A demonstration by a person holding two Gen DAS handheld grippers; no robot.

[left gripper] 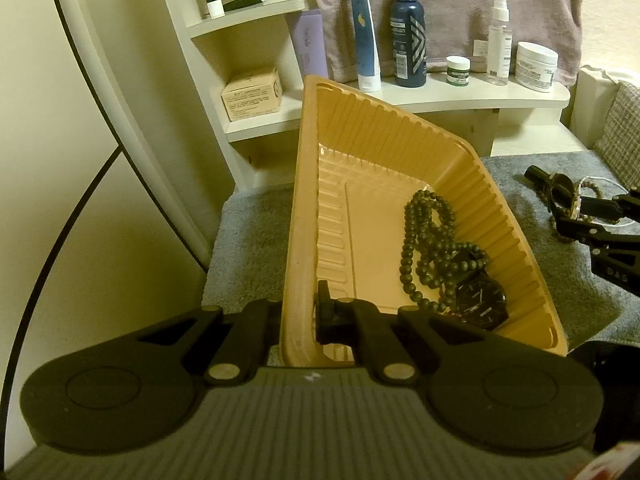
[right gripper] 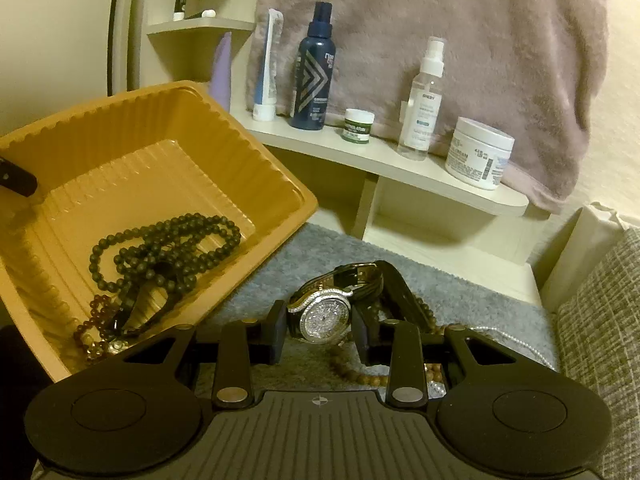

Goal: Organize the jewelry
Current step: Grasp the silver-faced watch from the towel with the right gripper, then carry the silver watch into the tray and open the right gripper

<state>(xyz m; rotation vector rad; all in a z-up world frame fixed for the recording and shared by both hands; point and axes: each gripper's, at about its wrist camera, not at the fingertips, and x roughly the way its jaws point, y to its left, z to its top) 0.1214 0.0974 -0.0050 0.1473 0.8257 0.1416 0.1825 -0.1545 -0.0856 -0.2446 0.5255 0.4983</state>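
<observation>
An orange ribbed plastic tray (left gripper: 384,148) is tipped up off the grey mat. My left gripper (left gripper: 298,314) is shut on its near wall, one finger inside and one outside. Inside the tray lie a dark bead necklace (left gripper: 428,240) and a black square watch (left gripper: 482,306). The right wrist view shows the same tray (right gripper: 168,128) and necklace (right gripper: 168,248), plus a brown bead bracelet (right gripper: 94,320). My right gripper (right gripper: 320,330) is shut on a silver sparkly watch (right gripper: 324,314) with a black strap, held just above the mat beside the tray. The right gripper's fingers (left gripper: 592,208) show at the right edge.
On the mat (right gripper: 272,276) under the held watch lie brown beads (right gripper: 360,372) and a white pearl string (right gripper: 520,346). A cream shelf (right gripper: 360,152) behind holds bottles and jars in front of a pink towel (right gripper: 460,20). A checked cushion (right gripper: 600,320) borders the right.
</observation>
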